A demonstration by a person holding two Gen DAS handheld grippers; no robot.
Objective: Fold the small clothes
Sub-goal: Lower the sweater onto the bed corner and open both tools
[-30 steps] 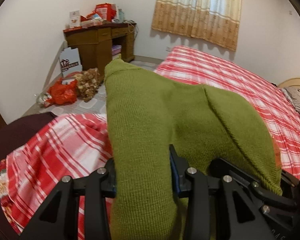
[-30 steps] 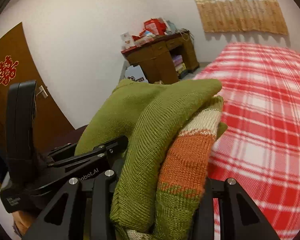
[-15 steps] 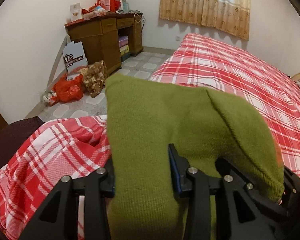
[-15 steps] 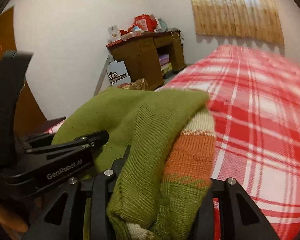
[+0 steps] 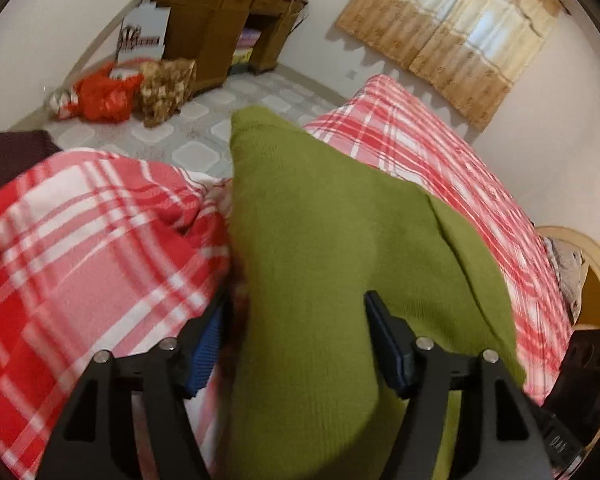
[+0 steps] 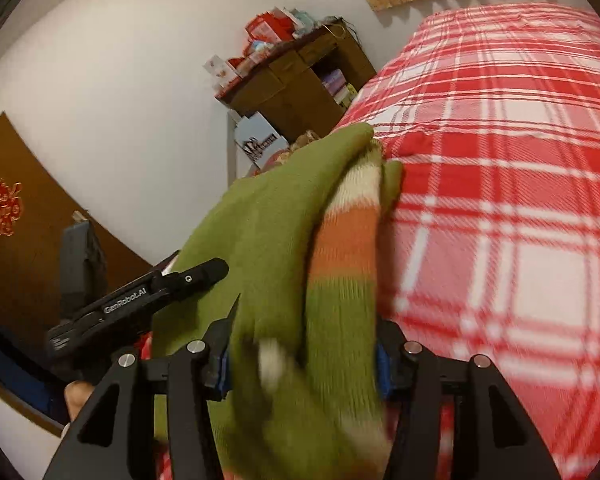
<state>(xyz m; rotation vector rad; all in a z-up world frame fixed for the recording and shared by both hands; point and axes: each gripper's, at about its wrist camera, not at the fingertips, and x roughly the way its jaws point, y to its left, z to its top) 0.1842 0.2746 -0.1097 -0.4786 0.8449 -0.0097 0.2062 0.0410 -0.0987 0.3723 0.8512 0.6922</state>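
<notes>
A green knit sweater (image 5: 320, 260) lies folded over on the red plaid bed cover (image 5: 80, 240). It runs forward between the fingers of my left gripper (image 5: 297, 300), whose jaws are opening; a gap shows beside the left pad. In the right wrist view the sweater (image 6: 268, 220) is bunched with an orange and cream striped part (image 6: 348, 236). That bunch fills my right gripper (image 6: 308, 320); its jaws are opening while both pads still touch the knit. The left gripper's body (image 6: 160, 296) sits just left of the bunch.
A brown desk (image 5: 220, 20) piled with red boxes stands by the far wall, with a red bag (image 5: 100, 96) and a brown bundle (image 5: 164, 88) on the tiled floor. A curtain (image 5: 460, 40), a wooden headboard (image 5: 592, 264) and a brown door (image 6: 12, 240) are in view.
Both grippers sank toward the bed and tipped down with the sweater. The left jaws spread wider, and a gap opened beside the left pad.
</notes>
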